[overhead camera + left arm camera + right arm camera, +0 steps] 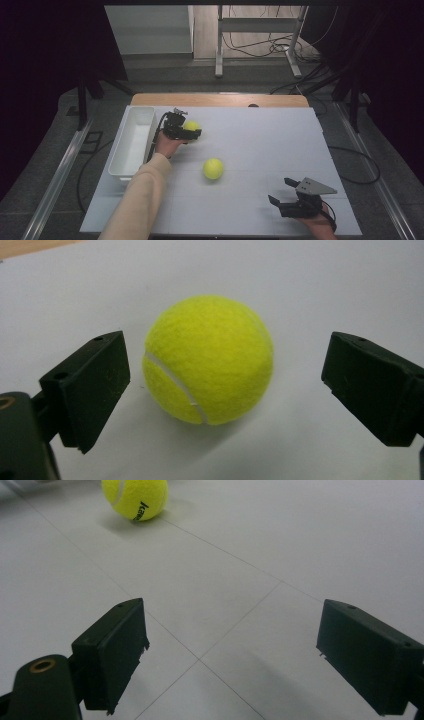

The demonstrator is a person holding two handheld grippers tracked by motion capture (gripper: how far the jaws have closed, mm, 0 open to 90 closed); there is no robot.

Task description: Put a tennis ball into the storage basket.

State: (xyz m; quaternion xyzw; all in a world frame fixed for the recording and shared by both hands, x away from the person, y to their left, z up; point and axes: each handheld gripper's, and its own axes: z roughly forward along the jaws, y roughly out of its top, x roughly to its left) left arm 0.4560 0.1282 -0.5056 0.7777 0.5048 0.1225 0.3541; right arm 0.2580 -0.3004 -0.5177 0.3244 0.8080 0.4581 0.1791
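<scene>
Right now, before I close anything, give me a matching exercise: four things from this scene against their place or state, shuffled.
Things:
1. far tennis ball
2. near tennis ball
3. white bin
4. right gripper

Places or states:
A. at the table's left edge
B. open, over bare table at the near right
C. between the open jaws of the left gripper
D. alone, mid-table

Pairs: 1-C, 2-D, 3-A, 4-B
</scene>
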